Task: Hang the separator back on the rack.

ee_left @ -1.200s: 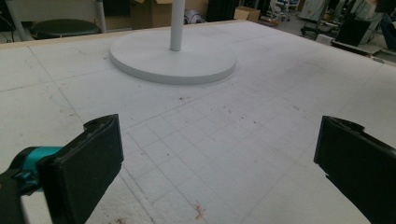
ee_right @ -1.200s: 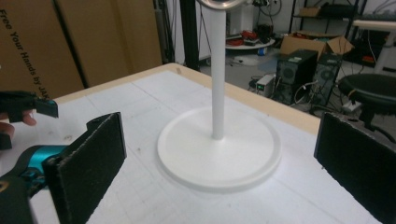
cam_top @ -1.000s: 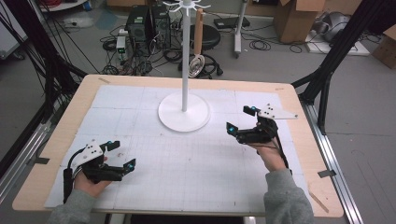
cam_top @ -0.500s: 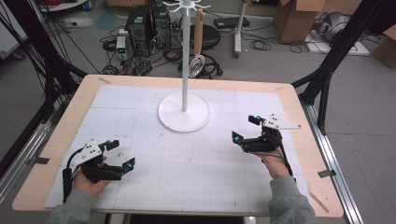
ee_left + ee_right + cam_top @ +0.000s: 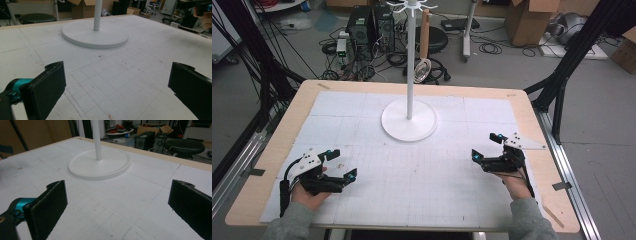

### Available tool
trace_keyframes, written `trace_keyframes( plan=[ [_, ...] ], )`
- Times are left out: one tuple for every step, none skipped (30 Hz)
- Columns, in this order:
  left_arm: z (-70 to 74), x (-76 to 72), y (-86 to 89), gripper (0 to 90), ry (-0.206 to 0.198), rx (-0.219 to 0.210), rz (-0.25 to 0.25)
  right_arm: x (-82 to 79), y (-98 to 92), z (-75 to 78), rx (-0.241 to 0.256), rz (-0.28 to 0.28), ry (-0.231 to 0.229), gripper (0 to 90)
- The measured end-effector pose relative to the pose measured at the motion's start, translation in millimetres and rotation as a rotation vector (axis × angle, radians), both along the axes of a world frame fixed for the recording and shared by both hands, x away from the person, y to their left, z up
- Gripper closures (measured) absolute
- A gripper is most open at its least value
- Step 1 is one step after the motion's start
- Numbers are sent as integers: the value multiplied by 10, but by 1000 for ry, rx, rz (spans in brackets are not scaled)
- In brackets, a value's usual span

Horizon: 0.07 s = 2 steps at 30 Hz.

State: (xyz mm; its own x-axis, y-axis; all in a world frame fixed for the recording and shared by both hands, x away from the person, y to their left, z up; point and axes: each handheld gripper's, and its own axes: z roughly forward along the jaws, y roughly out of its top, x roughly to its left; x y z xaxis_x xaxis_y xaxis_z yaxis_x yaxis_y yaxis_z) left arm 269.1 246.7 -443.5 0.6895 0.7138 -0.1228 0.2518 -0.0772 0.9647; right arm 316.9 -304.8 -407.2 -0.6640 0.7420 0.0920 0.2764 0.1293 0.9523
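Since a second ago the right hand-held gripper (image 5: 486, 146) has drawn back toward the person's edge of the desk (image 5: 522, 102) and out toward the right rim; half a second ago it was already most of the way there. The left hand-held gripper (image 5: 342, 162) has stayed put.

Right hand-held gripper: jaws wide apart, nothing between them. Grey three-cornered plate on top, pointing right. Right hand (image 5: 515, 181) behind it, grey sleeve (image 5: 529, 221) at the bottom edge. In the right gripper view the two black jaws stand far apart at the lower corners, bare white mat (image 5: 120, 202) between.

Left hand-held gripper: jaws also spread wide, holding nothing. Left hand (image 5: 309, 196) wrapped round its rear; black cable loops off its left side. In the left gripper view, bare gridded mat between the jaws, flecked with small dark specks.

Stand (image 5: 409, 107): white pole on a round white base, ahead of both hand-held grippers, well apart from each. From the left one it lies forward and to the right; from the right one, forward and to the left. In both gripper views the base (image 5: 95, 36) sits beyond the jaws, flat on the mat.

Beyond the far edge of the desk: black stool (image 5: 432, 37), tangled cables (image 5: 377, 67) and cardboard boxes (image 5: 532, 20) on the floor.
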Motion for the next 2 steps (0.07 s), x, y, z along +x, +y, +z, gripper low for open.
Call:
trace_keyframes(
  plan=[
    [0,0,0,19,1,-1,1,1,-8,-4,2,-4,1,14],
    [1,-3,-1,19,0,-2,1,4,-13,-9,5,-5,2,14]
  ],
)
